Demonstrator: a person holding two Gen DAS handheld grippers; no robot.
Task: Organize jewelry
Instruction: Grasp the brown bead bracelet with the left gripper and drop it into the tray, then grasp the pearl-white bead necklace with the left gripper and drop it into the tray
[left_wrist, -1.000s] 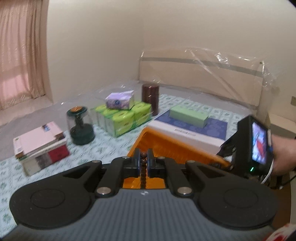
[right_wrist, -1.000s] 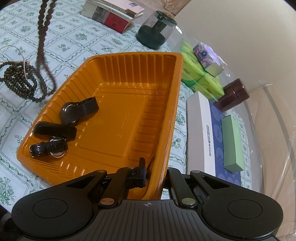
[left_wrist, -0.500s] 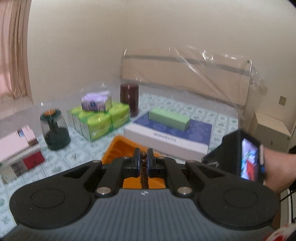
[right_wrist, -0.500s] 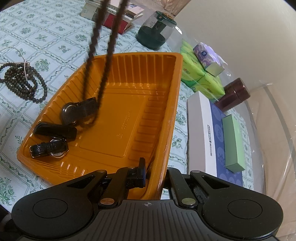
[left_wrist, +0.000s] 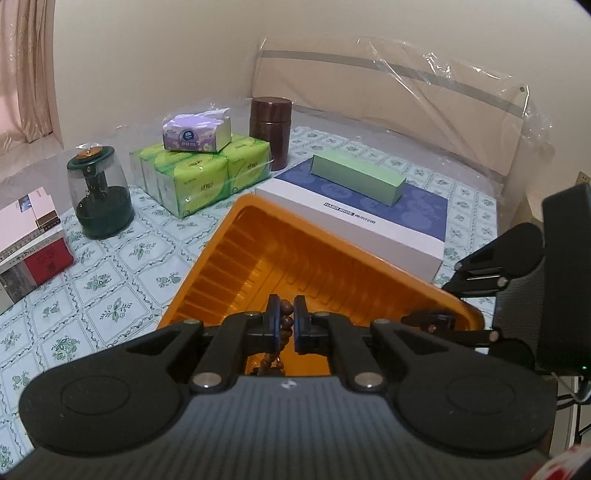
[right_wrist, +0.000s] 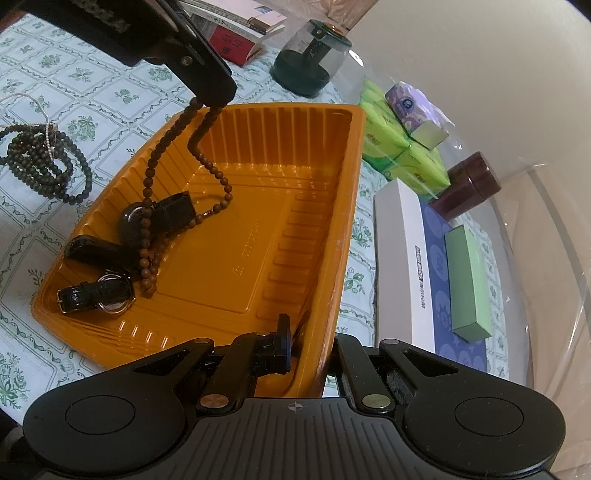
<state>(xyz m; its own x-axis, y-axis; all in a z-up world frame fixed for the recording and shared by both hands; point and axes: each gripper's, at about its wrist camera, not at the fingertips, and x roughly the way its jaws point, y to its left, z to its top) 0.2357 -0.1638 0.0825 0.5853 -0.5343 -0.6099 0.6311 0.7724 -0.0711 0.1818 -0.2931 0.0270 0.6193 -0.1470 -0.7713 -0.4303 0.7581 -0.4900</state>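
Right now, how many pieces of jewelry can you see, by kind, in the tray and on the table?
Watches in the orange tray: 3
Brown bead strands, held by the left gripper and draping into the tray: 1
Dark bead strands on the table: 1
Thin silver chains on the dark beads: 1
Total: 6

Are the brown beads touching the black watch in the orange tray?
Touching. The right wrist view shows the brown bead strand hanging from the left gripper and lying across the black watch in the orange tray.
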